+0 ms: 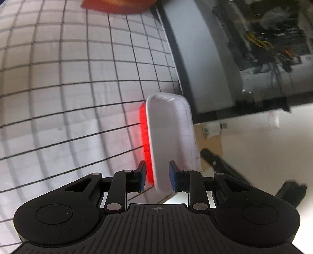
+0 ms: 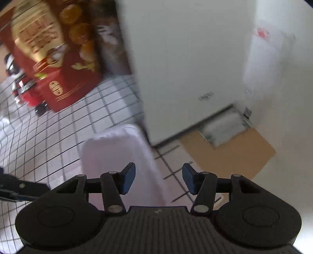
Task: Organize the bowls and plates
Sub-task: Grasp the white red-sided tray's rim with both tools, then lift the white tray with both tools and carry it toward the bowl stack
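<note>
Plates first: from the left wrist I see a white plate (image 1: 168, 136) stood on edge between the pads of my left tool (image 1: 157, 176), with a red plate (image 1: 144, 140) pressed flat against its back, so the pair looks carried as one stack. The jaws are narrow and seem to pinch the two rims together, though blur keeps me from swearing both pads are pressing; I judge it a grip. Holding them by the near rim, on edge, keeps the faces clear of the checked cloth (image 1: 68, 88) that covers the counter, and the stack hangs over the counter's right border, close to its edge. A red box (image 1: 117, 5) shows at the top of the cloth. From the right wrist, my right tool (image 2: 158, 178) stands fairly wide with nothing pinched: a white plate (image 2: 117, 156) lies just beside and under its left finger (image 2: 128, 178), but I cannot tell whether that pad touches it, and the other pad is well clear. It may be the same white plate. The red box (image 2: 58, 58) stands farther back on the cloth (image 2: 49, 136), and cardboard (image 2: 234, 154) lies on the floor beyond. I judge the right tool free to steady or receive the stack.
</note>
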{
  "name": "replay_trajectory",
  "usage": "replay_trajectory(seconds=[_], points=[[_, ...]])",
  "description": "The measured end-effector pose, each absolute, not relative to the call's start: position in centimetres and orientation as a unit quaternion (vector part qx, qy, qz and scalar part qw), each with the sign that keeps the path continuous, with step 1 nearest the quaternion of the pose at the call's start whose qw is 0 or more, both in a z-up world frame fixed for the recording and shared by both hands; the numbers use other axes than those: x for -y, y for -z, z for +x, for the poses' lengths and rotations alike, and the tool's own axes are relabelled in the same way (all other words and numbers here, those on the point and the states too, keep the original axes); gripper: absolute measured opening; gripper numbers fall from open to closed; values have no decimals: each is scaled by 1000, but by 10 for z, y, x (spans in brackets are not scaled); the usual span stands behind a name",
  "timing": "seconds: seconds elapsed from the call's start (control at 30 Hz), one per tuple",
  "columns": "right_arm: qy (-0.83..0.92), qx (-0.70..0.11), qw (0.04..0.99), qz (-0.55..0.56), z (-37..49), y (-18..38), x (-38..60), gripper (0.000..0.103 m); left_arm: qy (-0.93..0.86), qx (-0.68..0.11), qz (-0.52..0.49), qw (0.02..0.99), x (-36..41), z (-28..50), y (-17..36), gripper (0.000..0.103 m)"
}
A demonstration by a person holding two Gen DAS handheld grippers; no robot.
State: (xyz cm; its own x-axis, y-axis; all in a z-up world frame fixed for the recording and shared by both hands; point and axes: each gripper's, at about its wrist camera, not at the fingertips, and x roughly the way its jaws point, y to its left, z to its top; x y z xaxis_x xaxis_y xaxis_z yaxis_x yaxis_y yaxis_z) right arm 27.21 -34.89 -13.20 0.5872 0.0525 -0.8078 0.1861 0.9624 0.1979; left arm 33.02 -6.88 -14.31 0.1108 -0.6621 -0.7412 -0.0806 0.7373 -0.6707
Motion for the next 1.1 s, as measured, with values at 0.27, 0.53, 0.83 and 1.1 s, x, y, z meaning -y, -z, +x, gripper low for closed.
replay_trajectory(seconds=[0.27,0.53,0.83,1.1], points=[[-14,-476,861,180,287,164,336,51,186,-653,-259,687,100,343,176,28],[-140,-502,836,169,301,155,264,47,135,-626,-237,730,37,320,165,25],[-275,-528,799,92,298,148,134,47,13,-601,-254,758,-77,245,145,23],[-274,-550,786,72,260,148,89,47,12,-597,-270,756,-113,207,152,23]])
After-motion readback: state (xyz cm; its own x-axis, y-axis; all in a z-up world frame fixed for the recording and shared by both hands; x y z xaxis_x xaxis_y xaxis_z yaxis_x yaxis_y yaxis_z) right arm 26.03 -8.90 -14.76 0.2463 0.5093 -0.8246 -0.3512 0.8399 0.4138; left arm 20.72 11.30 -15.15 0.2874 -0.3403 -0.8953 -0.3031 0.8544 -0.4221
